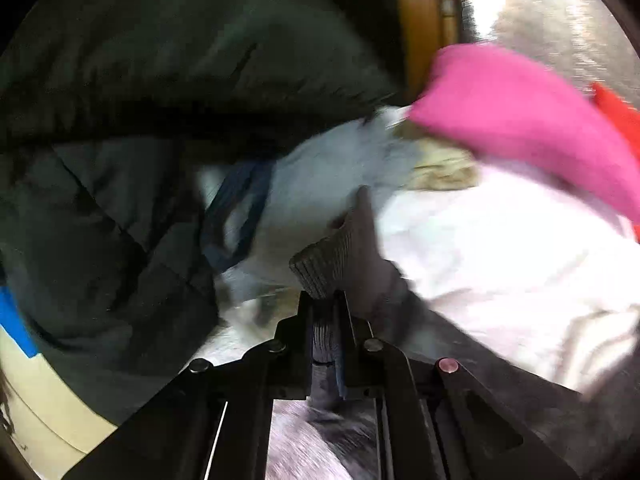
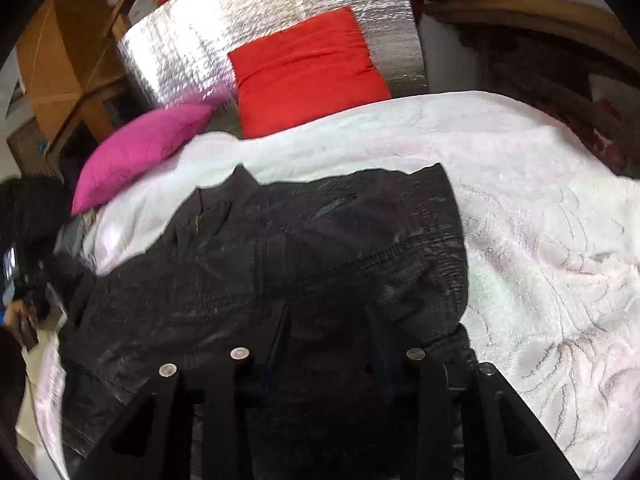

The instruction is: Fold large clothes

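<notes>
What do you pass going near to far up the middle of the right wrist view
Right tool → dark jacket → white blanket → red cushion → silver foil panel.

We see a dark jacket (image 2: 280,264) w/ matt, faintly ribbed cloth, its knit cuff (image 1: 332,256) coarse; white bedspread (image 2: 540,240) plush & textured; pink pillow (image 2: 140,152) & red cushion (image 2: 304,68) smooth cloth; foil sheet (image 2: 192,44) shiny, crinkled; matt wood frame (image 2: 60,60).

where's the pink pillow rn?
Right wrist view, left side: the pink pillow lies at the white blanket's far-left edge, beside the red cushion and beyond the dark jacket.
</notes>
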Action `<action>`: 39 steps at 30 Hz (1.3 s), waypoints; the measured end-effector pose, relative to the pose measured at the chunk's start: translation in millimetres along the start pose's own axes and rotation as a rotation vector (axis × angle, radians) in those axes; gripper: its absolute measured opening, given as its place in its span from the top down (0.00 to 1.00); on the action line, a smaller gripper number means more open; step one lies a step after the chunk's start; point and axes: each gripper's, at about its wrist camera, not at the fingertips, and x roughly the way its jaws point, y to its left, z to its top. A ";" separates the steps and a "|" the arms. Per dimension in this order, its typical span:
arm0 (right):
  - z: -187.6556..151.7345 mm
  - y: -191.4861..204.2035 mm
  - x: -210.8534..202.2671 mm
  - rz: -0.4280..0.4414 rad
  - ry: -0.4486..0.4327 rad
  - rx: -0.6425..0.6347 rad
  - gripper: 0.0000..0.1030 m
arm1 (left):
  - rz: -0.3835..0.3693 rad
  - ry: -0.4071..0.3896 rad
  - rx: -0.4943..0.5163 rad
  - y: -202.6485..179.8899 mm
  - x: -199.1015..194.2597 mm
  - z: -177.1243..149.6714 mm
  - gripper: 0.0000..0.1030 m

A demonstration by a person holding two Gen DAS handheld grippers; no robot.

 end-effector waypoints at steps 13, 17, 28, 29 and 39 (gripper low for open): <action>20.7 -45.1 -51.2 0.107 -0.101 0.174 0.62 | -0.375 -0.144 0.354 -182.2 -270.2 -1.9 0.92; 23.0 -64.9 -66.0 0.146 -0.099 0.208 0.62 | -0.525 -0.109 0.424 -266.8 -328.9 -34.7 0.92; 28.4 -89.6 -79.0 0.237 -0.048 0.280 0.60 | -0.823 -0.010 0.588 -384.3 -389.7 -125.4 0.42; 28.4 -90.8 -77.5 0.254 -0.031 0.287 0.59 | -0.815 -0.032 0.570 -375.2 -387.1 -124.5 0.40; 22.8 -64.8 -50.7 0.289 0.076 0.249 0.49 | -0.329 0.031 0.199 -206.5 -237.3 -144.6 0.37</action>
